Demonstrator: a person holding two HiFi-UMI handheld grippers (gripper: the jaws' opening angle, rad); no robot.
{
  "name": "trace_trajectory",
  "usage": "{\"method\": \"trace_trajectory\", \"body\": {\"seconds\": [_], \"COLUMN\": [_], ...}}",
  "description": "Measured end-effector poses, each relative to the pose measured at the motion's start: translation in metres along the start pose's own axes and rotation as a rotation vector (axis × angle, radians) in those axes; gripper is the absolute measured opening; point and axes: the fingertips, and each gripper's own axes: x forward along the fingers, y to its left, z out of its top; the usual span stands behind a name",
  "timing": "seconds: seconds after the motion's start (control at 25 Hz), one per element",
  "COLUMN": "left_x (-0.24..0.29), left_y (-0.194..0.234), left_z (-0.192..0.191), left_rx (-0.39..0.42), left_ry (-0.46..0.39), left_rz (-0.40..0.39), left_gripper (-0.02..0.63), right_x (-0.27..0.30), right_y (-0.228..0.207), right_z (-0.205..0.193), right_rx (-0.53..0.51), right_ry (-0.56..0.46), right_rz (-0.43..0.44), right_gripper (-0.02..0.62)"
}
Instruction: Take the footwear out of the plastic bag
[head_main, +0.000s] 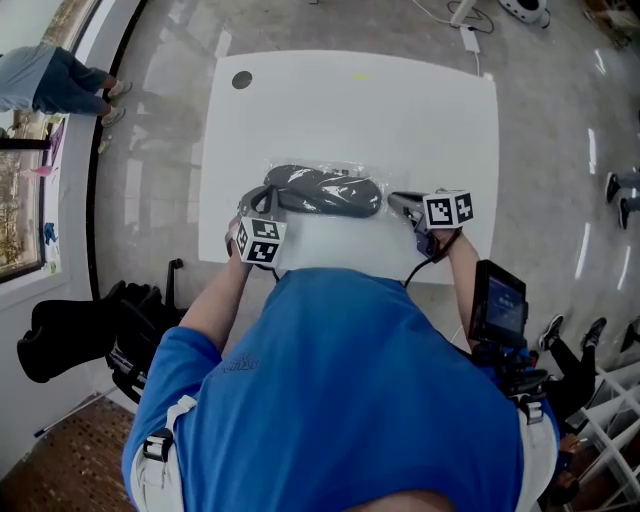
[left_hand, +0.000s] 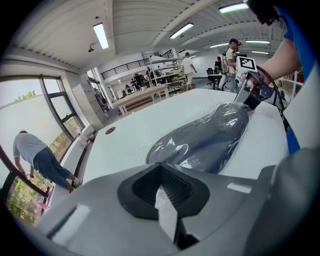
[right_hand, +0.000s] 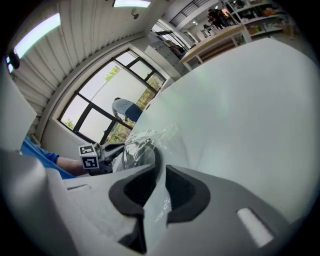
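Footwear (head_main: 335, 195), dark grey and smooth with a rounded sole, lies inside a clear, glossy, crinkled plastic bag (head_main: 322, 168) on the matte white table (head_main: 400, 110). The left gripper (left_hand: 162, 195) is clamped on a thin flap of film at one end. The right gripper (right_hand: 159, 187) pinches the film at the other.

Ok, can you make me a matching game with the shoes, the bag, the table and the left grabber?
Things:
1 footwear
2 plastic bag
3 table
4 left gripper

Descriptions:
A white
B clear and crinkly
C dark, inside the bag
D shut on the bag's edge

Pairs: 1-C, 2-B, 3-A, 4-D
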Motion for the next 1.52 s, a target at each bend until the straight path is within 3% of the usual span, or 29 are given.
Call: {"method": "trace_trajectory", "body": {"seconds": [0.16, 0.4, 0.56, 0.68, 1.0, 1.52], "left_x": [-0.005, -0.011, -0.009, -0.008, -0.009, -0.015], "left_y": [0.001, -0.001, -0.006, -0.008, -0.008, -0.013], "left_z": [-0.001, 0.009, 0.011, 0.009, 0.007, 0.009], "left_rx": [0.030, 0.118, 0.158, 0.158, 0.157, 0.137], "left_ry": [0.010, 0.017, 0.032, 0.043, 0.048, 0.021], "left_rz": [0.021, 0.039, 0.039, 0.041, 0.044, 0.032], "left_gripper": [0.005, 0.005, 0.005, 0.005, 0.005, 0.003], "right_x": [0.007, 0.009, 0.013, 0.014, 0.008, 0.023], "right_y": [0.004, 0.020, 0.026, 0.025, 0.038, 0.045], "right_z": [-0.004, -0.006, -0.013, -0.015, -0.014, -0.013], "right_rx": [0.002, 0.025, -0.051, -0.111, -0.061, -0.096], "right_ry": [0.060, 0.069, 0.133, 0.172, 0.203, 0.293], "right_rz": [-0.016, 0.092, 0.089, 0.055, 0.145, 0.100], "right_gripper": [0.051, 0.051, 0.063, 0.083, 0.118, 0.155]}}
